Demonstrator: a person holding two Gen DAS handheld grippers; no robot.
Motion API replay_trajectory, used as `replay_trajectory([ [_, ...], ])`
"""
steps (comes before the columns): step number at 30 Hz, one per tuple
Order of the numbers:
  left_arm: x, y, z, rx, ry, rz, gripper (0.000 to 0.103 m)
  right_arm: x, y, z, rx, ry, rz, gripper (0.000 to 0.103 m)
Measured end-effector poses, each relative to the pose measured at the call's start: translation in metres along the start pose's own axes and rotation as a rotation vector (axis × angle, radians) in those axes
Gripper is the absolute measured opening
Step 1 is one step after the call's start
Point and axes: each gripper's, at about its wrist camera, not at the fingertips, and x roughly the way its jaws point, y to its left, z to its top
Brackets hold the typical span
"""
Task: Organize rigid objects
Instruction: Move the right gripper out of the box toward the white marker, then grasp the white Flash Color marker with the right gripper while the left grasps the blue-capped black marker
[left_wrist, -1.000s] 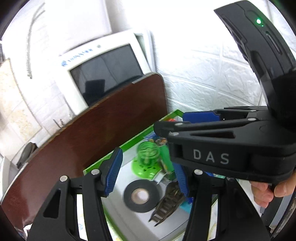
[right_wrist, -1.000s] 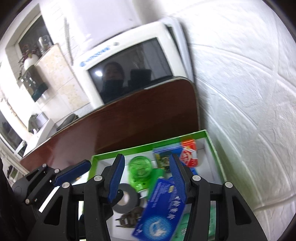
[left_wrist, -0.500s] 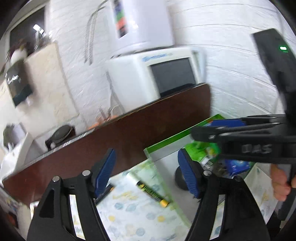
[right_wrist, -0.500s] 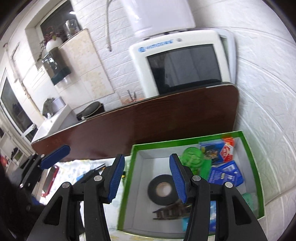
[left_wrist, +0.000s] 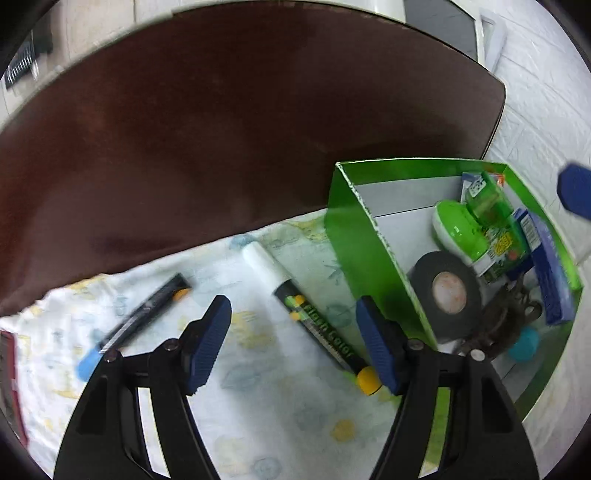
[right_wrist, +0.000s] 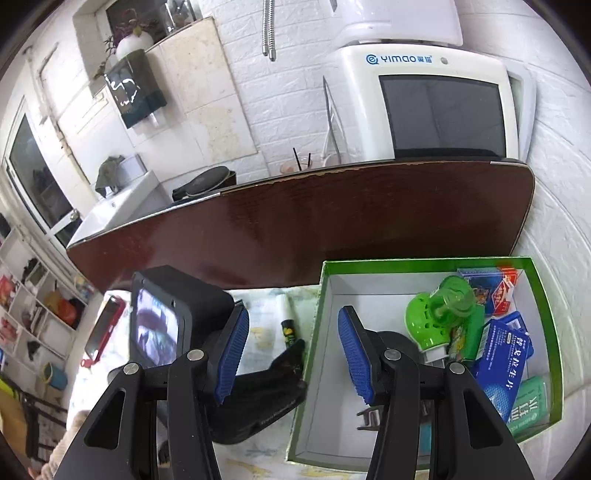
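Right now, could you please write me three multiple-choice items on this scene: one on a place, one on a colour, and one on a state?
1. Where does the black tape roll lie?
A. inside the green box
B. on the patterned cloth
C. on the bare brown table

2. What colour is the end cap of the Flash Color marker?
A. red
B. yellow
C. white

3. How is the left gripper?
A. shut on the marker
B. shut on the thin pen
C. open, holding nothing

Answers: 1 A, the roll sits on the box floor. 2 B, the tip by the right pad is yellow. 3 C, only cloth and marker lie below the parted pads.
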Motion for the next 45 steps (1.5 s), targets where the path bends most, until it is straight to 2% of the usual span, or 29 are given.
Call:
replay_trajectory([
  [3, 0.007, 0.003, 0.006, 0.007, 0.006, 0.021, 0.072, 0.003, -0.006, 0.003, 0.014, 0.005, -0.012, 0.052],
  [5, 0.010, 0.012, 0.007, -0.019, 0.029, -0.011, 0.072, 0.004, -0.006, 0.005, 0.024, 0.000, -0.010, 0.052],
  [6, 0.011, 0.017, 0.005, -0.036, 0.036, -0.023, 0.073, 0.005, -0.005, 0.006, 0.027, -0.002, -0.002, 0.052],
  [9, 0.018, 0.027, -0.005, -0.041, 0.063, 0.009, 0.071, 0.008, 0.000, 0.008, 0.020, -0.004, 0.005, 0.052],
  [12, 0.019, 0.034, -0.011, -0.059, 0.052, -0.008, 0.073, 0.016, 0.010, 0.010, 0.011, 0.011, 0.016, 0.052],
  [13, 0.018, 0.033, -0.011, -0.040, 0.048, 0.009, 0.073, 0.019, 0.014, 0.010, 0.004, 0.020, 0.015, 0.052],
  [16, 0.010, 0.038, -0.019, 0.029, 0.058, 0.131, 0.069, 0.025, 0.028, 0.007, -0.033, 0.045, 0.023, 0.052],
  [20, -0.026, 0.072, -0.030, -0.017, -0.015, 0.149, 0.069, 0.035, 0.050, 0.005, -0.093, 0.072, 0.055, 0.053],
  [24, -0.059, 0.110, -0.037, -0.043, -0.101, 0.194, 0.069, 0.068, 0.074, 0.008, -0.161, 0.126, 0.056, 0.052],
  [28, -0.053, 0.133, -0.040, -0.020, -0.081, 0.120, 0.068, 0.115, 0.096, 0.003, -0.248, 0.206, -0.079, 0.052],
  [31, -0.033, 0.132, -0.035, 0.017, -0.037, 0.114, 0.063, 0.141, 0.101, -0.005, -0.295, 0.260, -0.170, 0.052],
  [34, -0.015, 0.132, -0.033, 0.020, -0.010, 0.040, 0.053, 0.161, 0.097, -0.005, -0.314, 0.322, -0.230, 0.053],
  [35, -0.010, 0.131, -0.033, 0.027, -0.005, 0.020, 0.051, 0.165, 0.096, -0.005, -0.319, 0.336, -0.243, 0.053],
  [40, 0.018, 0.124, -0.028, 0.091, 0.031, 0.017, 0.041, 0.192, 0.083, -0.006, -0.305, 0.441, -0.301, 0.054],
  [41, 0.023, 0.125, -0.028, 0.096, 0.041, 0.021, 0.034, 0.196, 0.081, -0.006, -0.309, 0.456, -0.295, 0.054],
  [43, 0.027, 0.126, -0.028, 0.103, 0.044, 0.010, 0.029, 0.198, 0.078, -0.002, -0.282, 0.471, -0.267, 0.054],
  [44, 0.029, 0.126, -0.027, 0.107, 0.047, 0.002, 0.028, 0.198, 0.078, -0.001, -0.284, 0.480, -0.255, 0.054],
  [45, 0.030, 0.126, -0.027, 0.113, 0.050, 0.000, 0.026, 0.199, 0.078, 0.000, -0.293, 0.491, -0.239, 0.045],
])
